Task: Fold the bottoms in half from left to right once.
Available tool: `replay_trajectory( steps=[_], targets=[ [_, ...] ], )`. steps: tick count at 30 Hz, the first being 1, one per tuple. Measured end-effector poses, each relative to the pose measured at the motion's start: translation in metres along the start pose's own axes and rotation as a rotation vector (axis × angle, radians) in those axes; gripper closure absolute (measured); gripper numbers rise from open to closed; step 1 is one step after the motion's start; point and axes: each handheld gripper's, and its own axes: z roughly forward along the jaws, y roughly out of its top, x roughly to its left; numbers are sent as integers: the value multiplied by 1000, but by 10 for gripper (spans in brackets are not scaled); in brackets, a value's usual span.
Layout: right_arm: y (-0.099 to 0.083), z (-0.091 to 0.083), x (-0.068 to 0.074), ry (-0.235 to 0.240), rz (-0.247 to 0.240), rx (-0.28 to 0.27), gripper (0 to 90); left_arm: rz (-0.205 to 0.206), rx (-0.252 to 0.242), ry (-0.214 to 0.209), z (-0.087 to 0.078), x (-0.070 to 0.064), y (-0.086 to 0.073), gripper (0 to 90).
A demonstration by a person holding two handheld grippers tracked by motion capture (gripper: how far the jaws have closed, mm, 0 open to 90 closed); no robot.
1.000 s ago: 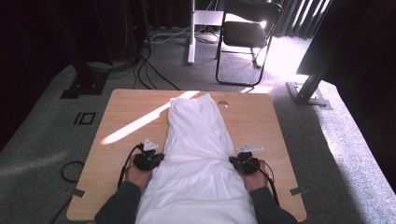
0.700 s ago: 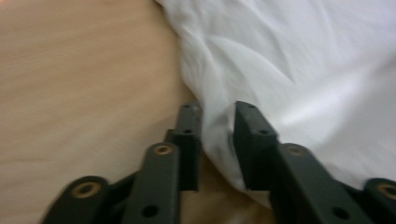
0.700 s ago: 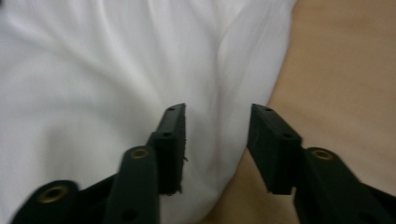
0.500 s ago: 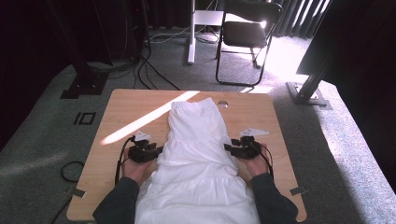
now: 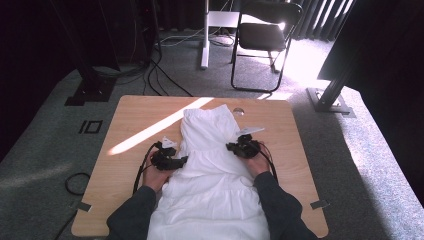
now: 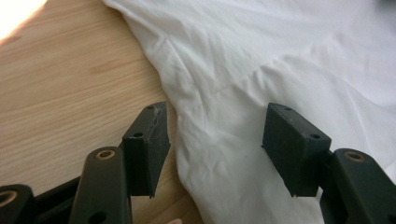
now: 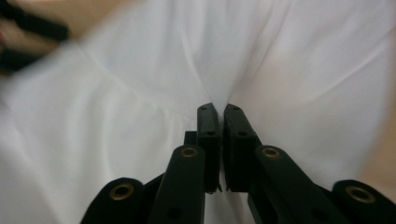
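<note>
Lower centre of the high view: we see the white cloth garment [image 5: 210,170] bunched narrower than before on the light wooden table [image 5: 130,120]. Both grippers have advanced: the left gripper [image 6: 215,135] gapes astride its edge; the right gripper [image 7: 222,116] pinches a fold.

Dark grey long sleeves [image 5: 280,205] cover both forearms. Each hand carries a black two-jaw gripper, left [image 5: 184,160] and right [image 5: 229,147], with blocky rectangular pads [image 6: 145,144], brass-ringed pivot holes, small screws and looping black cables [image 5: 141,167].
</note>
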Motion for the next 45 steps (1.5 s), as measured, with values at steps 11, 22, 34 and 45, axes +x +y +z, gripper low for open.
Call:
replay_trajectory(
  steps=[11, 22, 34, 45],
  targets=[
    [-41, -12, -38, -243, 90, 80, 839, 14, 0, 11, 2, 1, 20, 391],
    [-53, -4, -48, -196, 186, 55, 845, 22, 77, -3, 60, 1, 46, 422],
    [-81, -32, 1, -120, 123, 95, 849, 50, 57, -86, 0, -25, -18, 863],
    [-57, -59, 14, -129, 26, 41, 712, 107, 34, -79, -22, -34, -43, 853]
  ],
)
